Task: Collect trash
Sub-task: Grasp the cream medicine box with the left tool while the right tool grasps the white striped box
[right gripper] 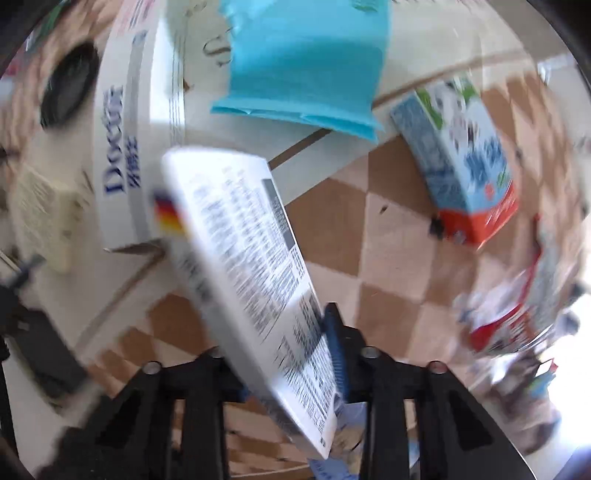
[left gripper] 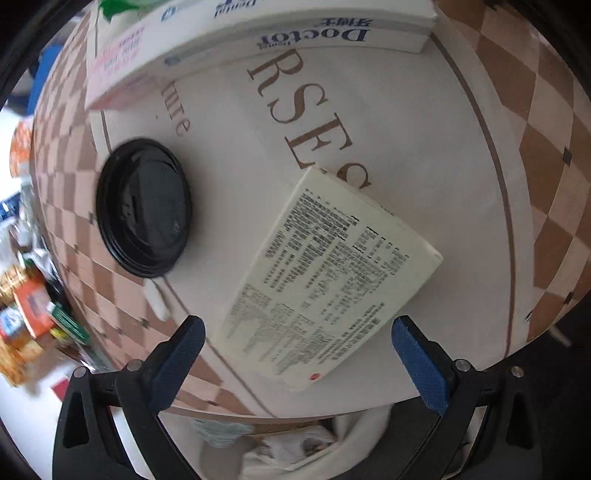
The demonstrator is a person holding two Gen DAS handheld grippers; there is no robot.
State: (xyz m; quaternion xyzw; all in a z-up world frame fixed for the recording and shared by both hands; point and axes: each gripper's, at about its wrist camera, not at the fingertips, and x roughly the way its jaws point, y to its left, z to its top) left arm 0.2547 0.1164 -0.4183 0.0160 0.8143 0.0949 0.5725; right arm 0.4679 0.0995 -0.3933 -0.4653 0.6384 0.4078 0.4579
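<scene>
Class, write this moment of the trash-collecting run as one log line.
left tongs: open above cream printed box | right tongs: shut on white printed box | black lid: on table

A home, seemingly — checkered tablecloth [left gripper: 535,110], household cartons [right gripper: 461,162], packaged goods [left gripper: 33,314] heaped beside

"Doctor" reads upside down on the long white toothpaste box [left gripper: 295,33], with "Dental" small above it; big brown letters "RSE" run across the bench cloth [left gripper: 424,122], "ture" nearby; the cream box's [left gripper: 328,273] print is too small
</scene>
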